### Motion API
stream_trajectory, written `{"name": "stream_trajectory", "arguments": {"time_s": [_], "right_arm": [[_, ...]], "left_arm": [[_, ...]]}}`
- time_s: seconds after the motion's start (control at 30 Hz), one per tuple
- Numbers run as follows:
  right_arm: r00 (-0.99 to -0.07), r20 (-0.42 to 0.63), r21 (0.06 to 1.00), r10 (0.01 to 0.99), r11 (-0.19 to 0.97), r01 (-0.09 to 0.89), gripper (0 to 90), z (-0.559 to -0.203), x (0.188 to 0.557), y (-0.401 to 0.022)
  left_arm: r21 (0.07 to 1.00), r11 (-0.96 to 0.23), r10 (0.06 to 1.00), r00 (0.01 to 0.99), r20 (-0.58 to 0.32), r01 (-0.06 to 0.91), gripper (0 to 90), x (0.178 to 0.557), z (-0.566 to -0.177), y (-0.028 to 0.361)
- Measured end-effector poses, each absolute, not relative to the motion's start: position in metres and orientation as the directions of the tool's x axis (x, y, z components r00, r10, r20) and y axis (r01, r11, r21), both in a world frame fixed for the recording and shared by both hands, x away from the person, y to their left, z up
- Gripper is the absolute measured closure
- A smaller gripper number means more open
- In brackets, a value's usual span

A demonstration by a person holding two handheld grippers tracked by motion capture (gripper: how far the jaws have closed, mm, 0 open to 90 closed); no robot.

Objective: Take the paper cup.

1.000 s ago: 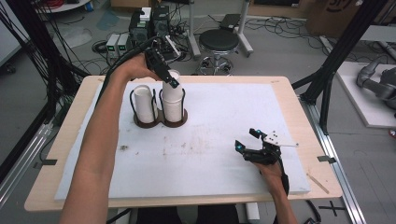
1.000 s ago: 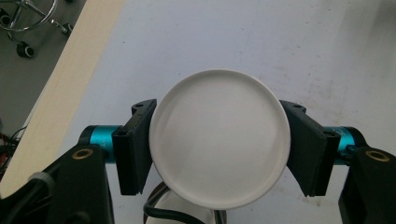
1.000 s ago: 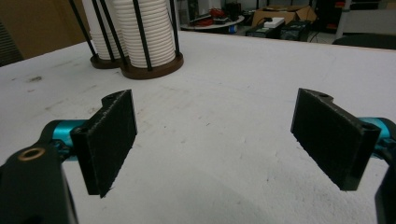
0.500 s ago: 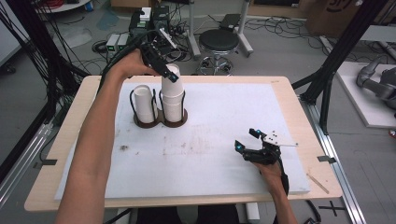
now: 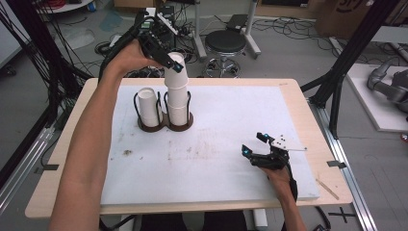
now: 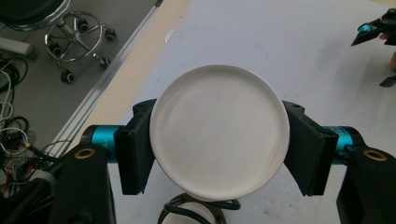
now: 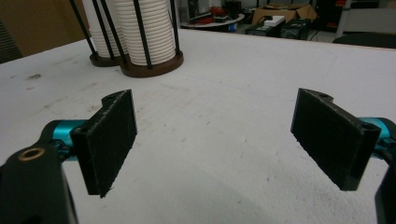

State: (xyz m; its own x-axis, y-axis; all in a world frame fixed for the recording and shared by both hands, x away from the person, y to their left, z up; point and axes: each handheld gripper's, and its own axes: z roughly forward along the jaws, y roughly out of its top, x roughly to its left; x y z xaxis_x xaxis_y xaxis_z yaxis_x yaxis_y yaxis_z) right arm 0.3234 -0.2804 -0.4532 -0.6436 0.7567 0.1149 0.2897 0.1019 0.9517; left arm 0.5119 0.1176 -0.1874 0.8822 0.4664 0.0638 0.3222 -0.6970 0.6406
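My left gripper (image 5: 169, 54) is shut on a white paper cup (image 5: 176, 65) and holds it above the right-hand stack of white cups (image 5: 178, 105) in a dark wire holder (image 5: 166, 124). In the left gripper view the cup's round flat end (image 6: 218, 131) sits between both pads (image 6: 135, 154), and the holder's wire top (image 6: 198, 207) lies just below. A second, shorter stack (image 5: 148, 107) stands in the holder's left ring. My right gripper (image 5: 254, 143) rests open on the white mat near the front right, holding nothing. The two stacks (image 7: 144, 28) stand far beyond its jaws.
A white mat (image 5: 231, 110) covers the wooden table (image 5: 67, 144). Beyond the far edge are a round stool (image 5: 226, 43), cables and equipment on the floor. A black frame post (image 5: 337, 82) rises at the right side.
My left gripper has lifted the cup higher off the right stack and drawn back a little. The right gripper has stayed put.
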Motion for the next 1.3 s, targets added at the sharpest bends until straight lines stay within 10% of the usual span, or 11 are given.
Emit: {"name": "stream_trajectory", "arguments": {"time_s": [1.3], "right_arm": [[-0.644,0.103,0.952,0.758,0.112,0.284,14.8,-0.453,0.323,-0.279]], "left_arm": [[0.775,-0.558,0.518,0.854,0.046,0.297,33.9,0.435,-0.170,0.135]]}}
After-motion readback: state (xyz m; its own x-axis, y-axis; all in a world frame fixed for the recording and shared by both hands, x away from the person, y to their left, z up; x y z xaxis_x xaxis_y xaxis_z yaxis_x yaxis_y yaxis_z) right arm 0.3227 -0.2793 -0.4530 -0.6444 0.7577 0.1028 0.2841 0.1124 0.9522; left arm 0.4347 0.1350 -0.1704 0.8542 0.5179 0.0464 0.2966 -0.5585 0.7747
